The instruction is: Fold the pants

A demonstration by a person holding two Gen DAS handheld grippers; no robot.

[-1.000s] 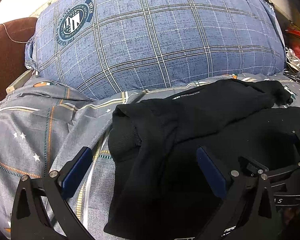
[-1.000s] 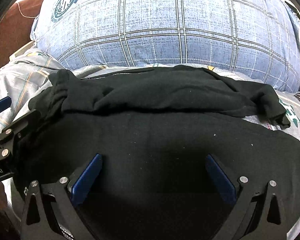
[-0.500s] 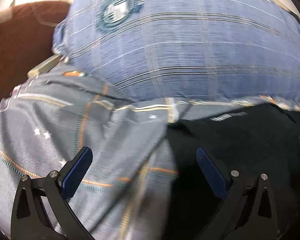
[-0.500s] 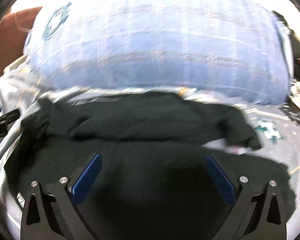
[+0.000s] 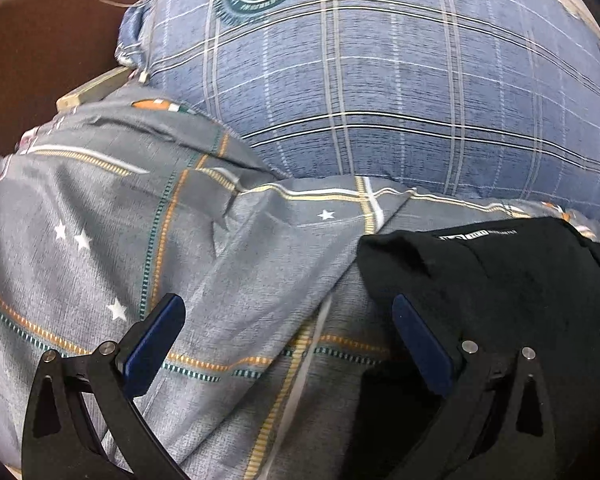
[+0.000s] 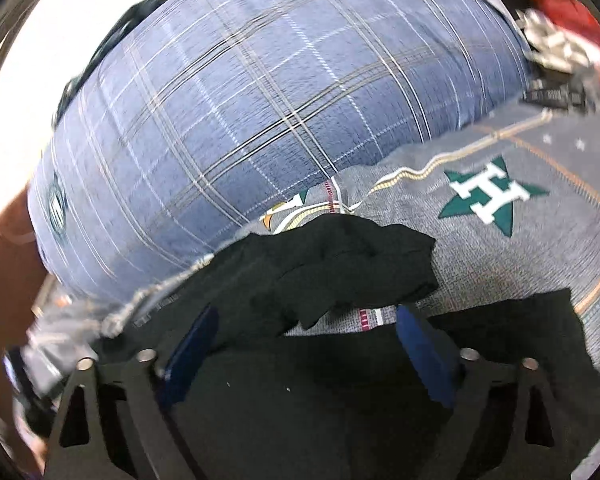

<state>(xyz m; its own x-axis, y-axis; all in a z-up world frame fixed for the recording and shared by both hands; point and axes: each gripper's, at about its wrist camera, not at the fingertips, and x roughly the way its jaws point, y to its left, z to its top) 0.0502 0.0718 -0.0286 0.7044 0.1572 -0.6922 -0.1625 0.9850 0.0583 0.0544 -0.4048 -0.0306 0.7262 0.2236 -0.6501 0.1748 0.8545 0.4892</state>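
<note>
Left claw (image 5: 288,332) hangs with its two blue-padded fingers spread wide and nothing between them, pointing down at a grey bedsheet (image 5: 228,280) printed with stars and orange stripes. Black pants (image 5: 500,280) lie to its right, their edge passing just behind the right-hand pad. Beyond the claw, a large blue plaid pillow (image 5: 380,92) rests on the sheet, with a brown headboard (image 5: 48,40) off to the far left.

Right claw (image 6: 304,344) is tilted, its jaws closing but not yet pressing on anything. Black pants (image 6: 300,400) lie under and between its fingers, a rumpled fold (image 6: 352,272) just ahead of the tips. A strip of grey sheet (image 6: 500,260) shows between that fold and the flat cloth. The view is blurred.
</note>
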